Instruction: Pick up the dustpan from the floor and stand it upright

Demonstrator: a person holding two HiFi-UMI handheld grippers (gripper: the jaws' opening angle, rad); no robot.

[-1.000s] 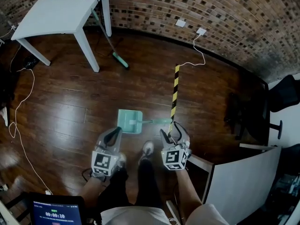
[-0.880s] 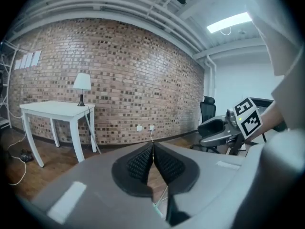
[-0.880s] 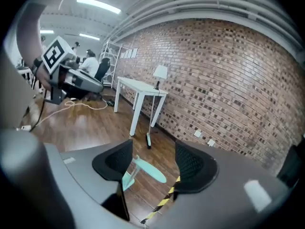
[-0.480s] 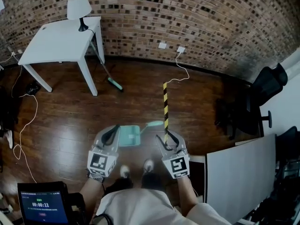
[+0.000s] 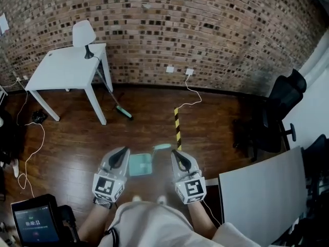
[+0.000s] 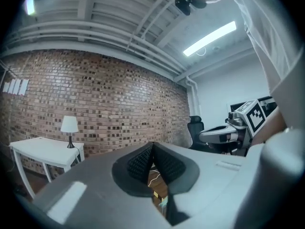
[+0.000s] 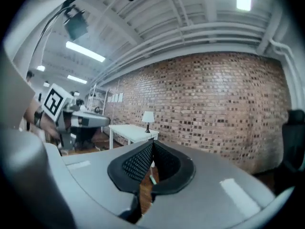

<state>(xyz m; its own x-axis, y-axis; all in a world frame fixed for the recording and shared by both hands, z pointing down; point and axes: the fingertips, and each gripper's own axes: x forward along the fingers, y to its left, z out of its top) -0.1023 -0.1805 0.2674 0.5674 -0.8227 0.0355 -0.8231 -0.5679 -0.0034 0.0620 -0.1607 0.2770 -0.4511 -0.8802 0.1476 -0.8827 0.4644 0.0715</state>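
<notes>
A teal dustpan [image 5: 140, 164] lies flat on the dark wooden floor, its handle [image 5: 162, 146] pointing up and to the right. My left gripper [image 5: 124, 152] is held above its left edge, shut with nothing in it. In the left gripper view the gripper [image 6: 152, 151] has its pads pressed together. My right gripper [image 5: 175, 154] hovers just right of the handle. Its jaws have just closed, with nothing between them. In the right gripper view that gripper [image 7: 152, 149] has its pads touching. Neither gripper touches the dustpan.
A white table [image 5: 61, 68] with a lamp [image 5: 82, 34] stands at the back left, and a teal broom [image 5: 123, 112] leans on it. A yellow-black tape strip [image 5: 177, 123] and a white cable [image 5: 193, 94] lie ahead. At right stand a black chair [image 5: 280, 107] and a white panel [image 5: 257, 189].
Both grippers have risen away from the floor and now point level at the brick wall. The right jaws went from wide open to shut. The dustpan stayed on the floor.
</notes>
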